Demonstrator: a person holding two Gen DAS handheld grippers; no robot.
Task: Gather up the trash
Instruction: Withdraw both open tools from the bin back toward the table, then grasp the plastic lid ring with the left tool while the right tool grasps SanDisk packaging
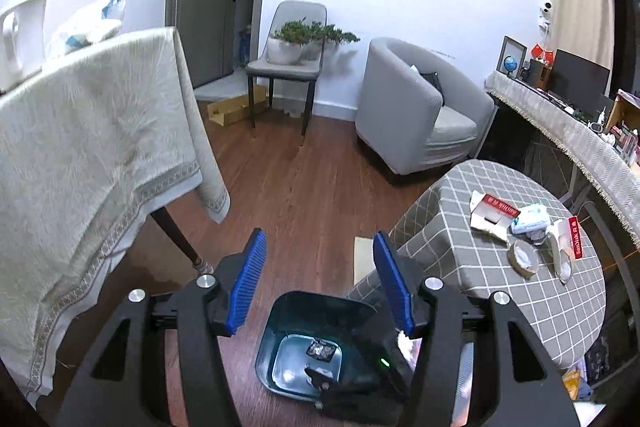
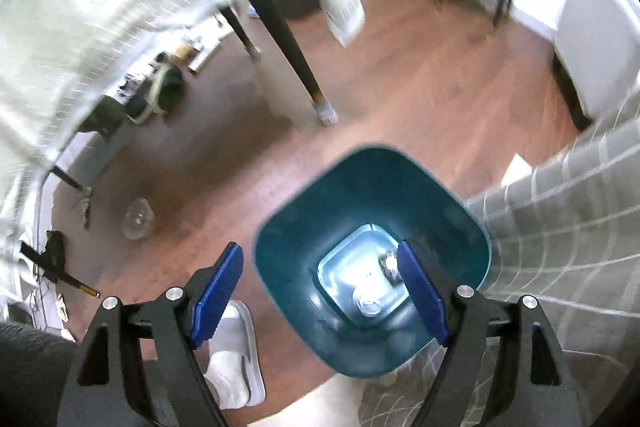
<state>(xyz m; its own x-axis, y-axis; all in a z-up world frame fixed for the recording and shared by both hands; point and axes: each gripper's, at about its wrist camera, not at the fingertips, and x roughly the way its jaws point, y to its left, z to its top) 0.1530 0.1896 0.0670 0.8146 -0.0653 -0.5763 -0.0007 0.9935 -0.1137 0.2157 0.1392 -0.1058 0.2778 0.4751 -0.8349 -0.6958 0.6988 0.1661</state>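
A teal trash bin [image 1: 280, 327] stands on the wood floor beside the grey checked table [image 1: 460, 227]. A dark wrapper [image 1: 320, 350] lies at its bottom. My left gripper [image 1: 319, 233] hangs above and behind the bin, open, with nothing between its blue pads. On the checked table lie a red-and-white card package [image 1: 494, 213], a tissue pack [image 1: 530, 219], a tape roll [image 1: 524, 257] and a red-labelled packet [image 1: 568, 247]. My right gripper [image 2: 320, 245] points down into the bin [image 2: 360, 195], open and empty. A white crumpled piece [image 2: 370, 301] and a dark scrap [image 2: 390, 265] rest on the bin floor.
A table under a white cloth [image 1: 100, 147] stands left, its dark leg [image 1: 176, 235] close to the bin. A grey armchair [image 1: 420, 115] and a chair with potted plants [image 1: 288, 67] line the far wall. A person's white shoe [image 2: 232, 355] and a glass bowl [image 2: 138, 219] are on the floor.
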